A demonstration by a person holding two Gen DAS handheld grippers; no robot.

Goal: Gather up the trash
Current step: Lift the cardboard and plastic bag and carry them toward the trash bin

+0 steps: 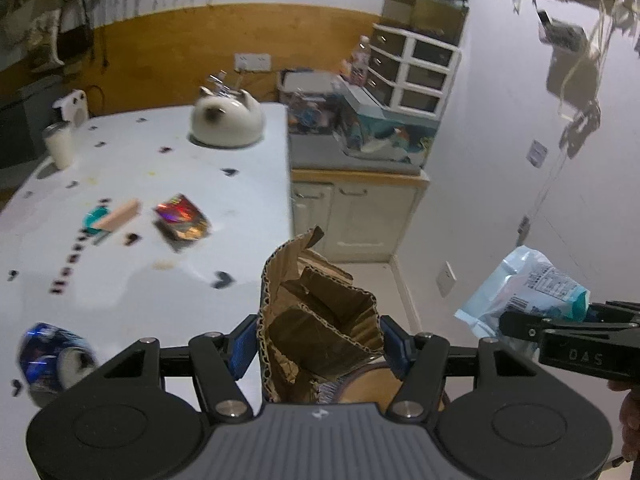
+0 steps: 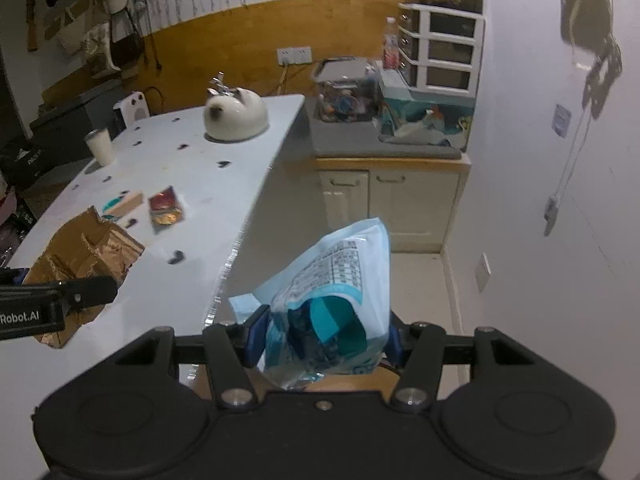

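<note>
**Both hands loaded, and nowhere to drop it in sight**

The white table is filling the left of both views, a cabinet against the far wall, and I am seeing no bin in either. I am carrying torn cardboard in the left gripper, its blue pads pressing both sides. The right gripper is pinching a pale blue plastic bag near its crumpled base, out past the table edge. The bag is standing tall above the jaws and looking slack, so I am worrying it slides free. The ragged cardboard may crush and slip. A red snack wrapper, a wooden block and a blue wrapper are still lying on the table, easy to overlook
</note>
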